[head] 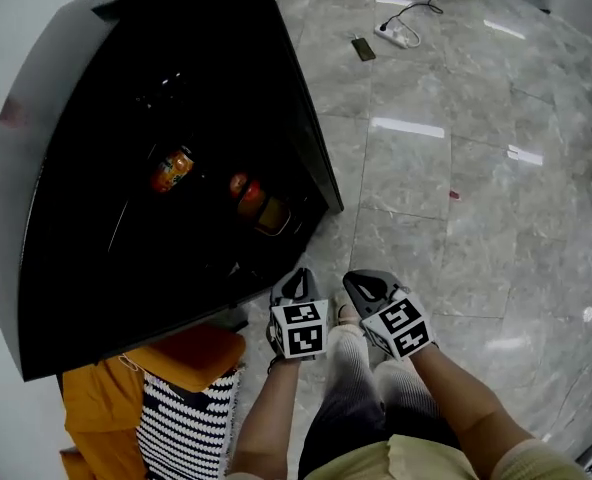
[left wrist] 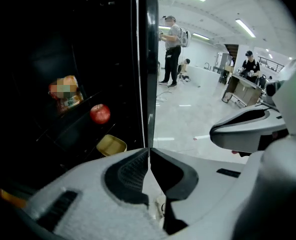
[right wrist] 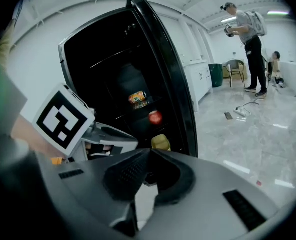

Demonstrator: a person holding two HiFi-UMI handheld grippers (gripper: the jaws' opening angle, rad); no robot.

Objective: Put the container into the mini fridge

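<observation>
The left gripper [left wrist: 149, 153] and right gripper [right wrist: 149, 155] hang back with jaws pressed together, holding nothing. The yellow container [left wrist: 111, 145] already sits ahead-left of them inside the open mini fridge [head: 226, 68], below the apple [left wrist: 100, 113].

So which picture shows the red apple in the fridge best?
The left gripper view. There the red apple sits round and unblocked on a dark shelf of the mini fridge. The right gripper view shows it too, only smaller. The head view gives just a dim reddish blob from above.
</observation>
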